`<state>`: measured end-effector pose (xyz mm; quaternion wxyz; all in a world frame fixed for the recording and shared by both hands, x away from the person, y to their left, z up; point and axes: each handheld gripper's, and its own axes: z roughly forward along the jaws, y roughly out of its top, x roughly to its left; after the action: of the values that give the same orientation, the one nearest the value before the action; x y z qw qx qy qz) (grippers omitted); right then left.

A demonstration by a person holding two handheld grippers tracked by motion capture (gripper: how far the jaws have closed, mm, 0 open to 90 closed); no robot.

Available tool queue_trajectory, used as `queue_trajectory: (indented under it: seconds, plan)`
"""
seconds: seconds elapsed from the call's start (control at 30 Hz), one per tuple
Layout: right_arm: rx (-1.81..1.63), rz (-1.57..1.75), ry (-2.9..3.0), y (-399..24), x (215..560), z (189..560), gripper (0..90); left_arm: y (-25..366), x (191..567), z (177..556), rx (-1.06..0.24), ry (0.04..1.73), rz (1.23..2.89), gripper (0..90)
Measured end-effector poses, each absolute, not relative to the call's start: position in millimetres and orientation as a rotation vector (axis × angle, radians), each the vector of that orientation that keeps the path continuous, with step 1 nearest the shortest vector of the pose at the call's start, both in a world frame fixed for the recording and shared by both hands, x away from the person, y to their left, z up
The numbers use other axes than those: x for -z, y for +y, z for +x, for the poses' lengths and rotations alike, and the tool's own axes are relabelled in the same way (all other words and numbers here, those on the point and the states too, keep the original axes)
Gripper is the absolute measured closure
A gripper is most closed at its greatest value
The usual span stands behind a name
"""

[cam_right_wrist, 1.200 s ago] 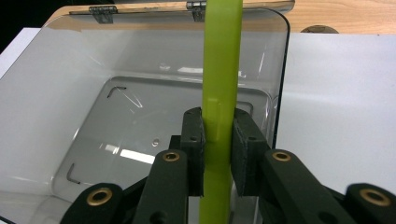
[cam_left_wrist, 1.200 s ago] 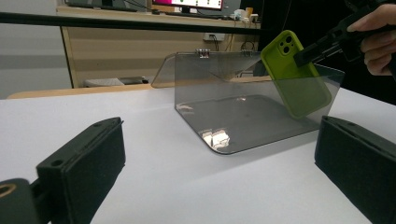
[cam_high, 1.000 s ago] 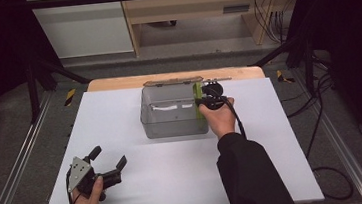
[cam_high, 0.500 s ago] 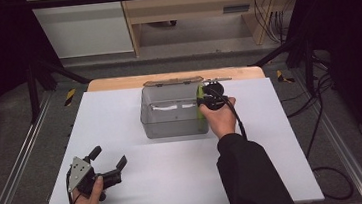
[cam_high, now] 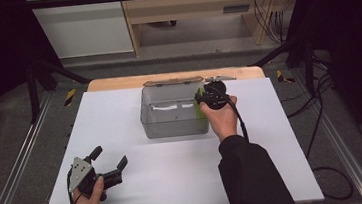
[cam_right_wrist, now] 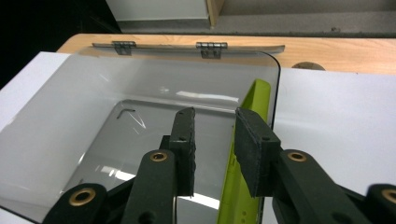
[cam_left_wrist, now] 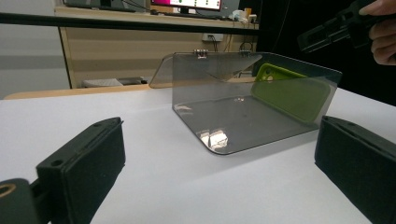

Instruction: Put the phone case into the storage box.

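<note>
Black fingers (cam_right_wrist: 254, 149) of the right gripper (cam_right_wrist: 215, 144) hang over the box (cam_high: 171, 128), parted a little and just opened further, pinching nothing; the green phone case (cam_right_wrist: 243, 186) stands on edge below them against the box's right wall. The box sits on the table (cam_high: 275, 163), lid hinged back. Near the table's front left, well apart from the box, the left gripper (cam_high: 109, 161) rests with fingers spread wide.

White-topped table (cam_high: 142, 186), bare wood strip (cam_high: 112, 83) along the 12 o'clock edge. Clear plastic box (cam_high: 164, 126) sits directly on it, slightly toward 12 o'clock of centre, hinged lid (cam_high: 172, 81) folded open and lying flat on the wood strip.
</note>
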<state>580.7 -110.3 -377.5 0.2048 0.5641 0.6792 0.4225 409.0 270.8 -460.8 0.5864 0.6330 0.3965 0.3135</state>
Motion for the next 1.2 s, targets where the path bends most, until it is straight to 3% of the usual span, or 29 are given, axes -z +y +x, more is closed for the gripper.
queue_trajectory:
  seconds: [0.3,0.73,1.2]
  plan:
    - [-1.229,1.524,1.885,-109.4,373.1,576.7,63.3,270.9,461.4,409.4,-0.733,0.930,1.479,1.5]
    - [-1.282,1.468,1.861,-104.3,372.1,574.7,32.4,273.7,460.8,409.3,-0.742,0.937,1.468,1.5]
    - [-1.360,1.366,1.791,-102.4,367.3,570.6,13.7,273.7,460.9,409.5,-0.740,0.935,1.468,1.4]
